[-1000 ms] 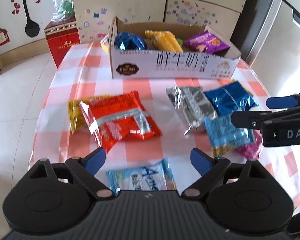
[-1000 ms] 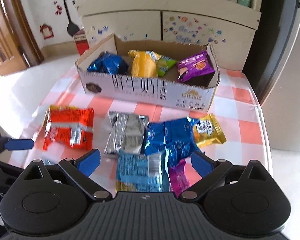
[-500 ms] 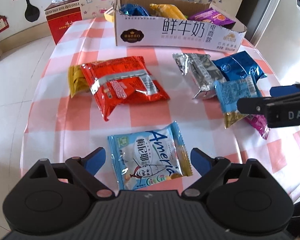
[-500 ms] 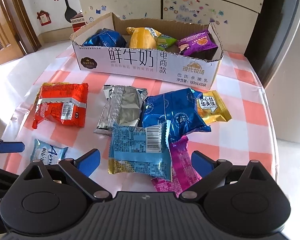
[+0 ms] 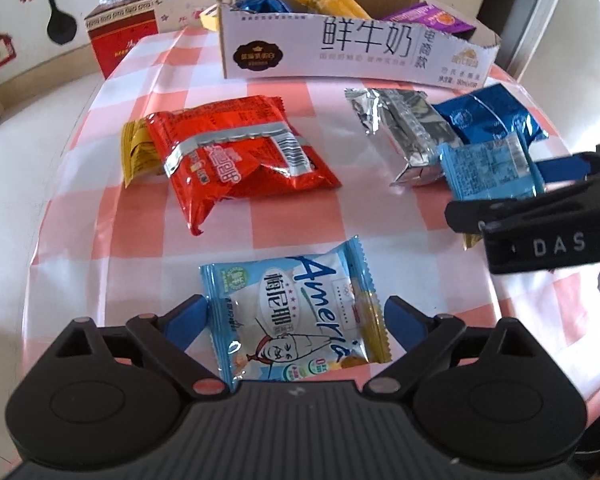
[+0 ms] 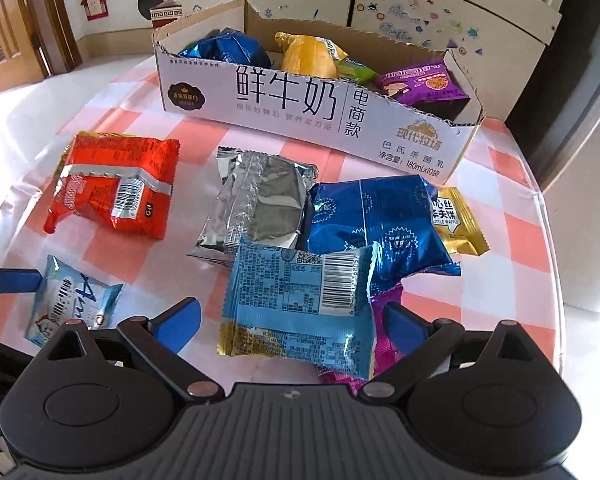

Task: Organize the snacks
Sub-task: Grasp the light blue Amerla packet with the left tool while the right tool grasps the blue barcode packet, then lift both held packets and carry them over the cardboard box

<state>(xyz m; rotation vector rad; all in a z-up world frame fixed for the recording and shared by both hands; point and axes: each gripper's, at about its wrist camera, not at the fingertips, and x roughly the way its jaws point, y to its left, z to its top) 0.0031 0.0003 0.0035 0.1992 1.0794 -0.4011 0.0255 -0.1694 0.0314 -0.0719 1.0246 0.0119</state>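
The pale blue snack packet (image 5: pixel 296 312) lies flat on the worktop (image 5: pixel 420 216) between the spread fingers of my left hand-held gripper (image 5: pixel 296 316); its jaws have just been opening, and the pads stand just beside the packet's edges without pressing. My right hand-held gripper (image 6: pixel 292 320) is likewise spread, straddling the blue barcode packet (image 6: pixel 300 300), which overlaps a magenta packet (image 6: pixel 386 344). Bare checked cloth separates the pale packet from the red packet (image 5: pixel 236 152) beyond. The cardboard box (image 5: pixel 340 48) sits at the far edge. Compared with a second ago, both grippers are lower and both packets sit further in between the fingers.
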